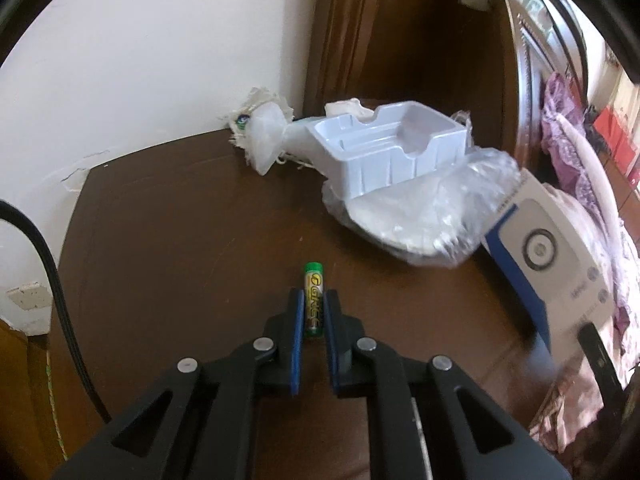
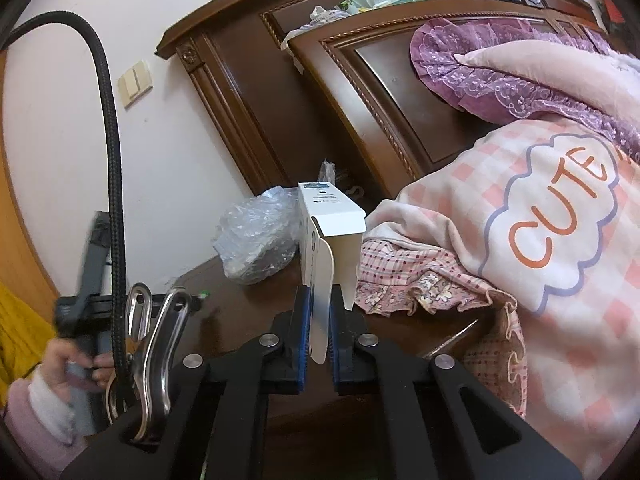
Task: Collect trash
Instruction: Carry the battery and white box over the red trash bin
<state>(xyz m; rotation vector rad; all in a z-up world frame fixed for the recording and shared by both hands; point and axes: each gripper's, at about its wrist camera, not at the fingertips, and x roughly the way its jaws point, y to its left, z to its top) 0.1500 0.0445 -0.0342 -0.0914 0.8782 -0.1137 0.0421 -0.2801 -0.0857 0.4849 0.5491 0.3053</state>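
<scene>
My left gripper (image 1: 312, 304) is shut on a green and yellow battery (image 1: 313, 300), held just over the dark wooden nightstand (image 1: 180, 240). My right gripper (image 2: 318, 300) is shut on the flap of a white and blue cardboard box (image 2: 330, 224), holding it upright above the nightstand's right side; the box also shows in the left wrist view (image 1: 548, 256). A white plastic tray (image 1: 384, 148) rests on a crumpled clear plastic bag (image 1: 420, 216) at the back. A wad of torn white wrapping (image 1: 260, 136) lies against the wall.
A dark wooden headboard (image 2: 320, 100) stands behind the nightstand. A bed with pink checked bedding (image 2: 540, 260) and a purple pillow (image 2: 500, 80) borders the right edge. A black cable (image 2: 110, 160) hangs at the left. A white wall (image 1: 140, 60) is at the back left.
</scene>
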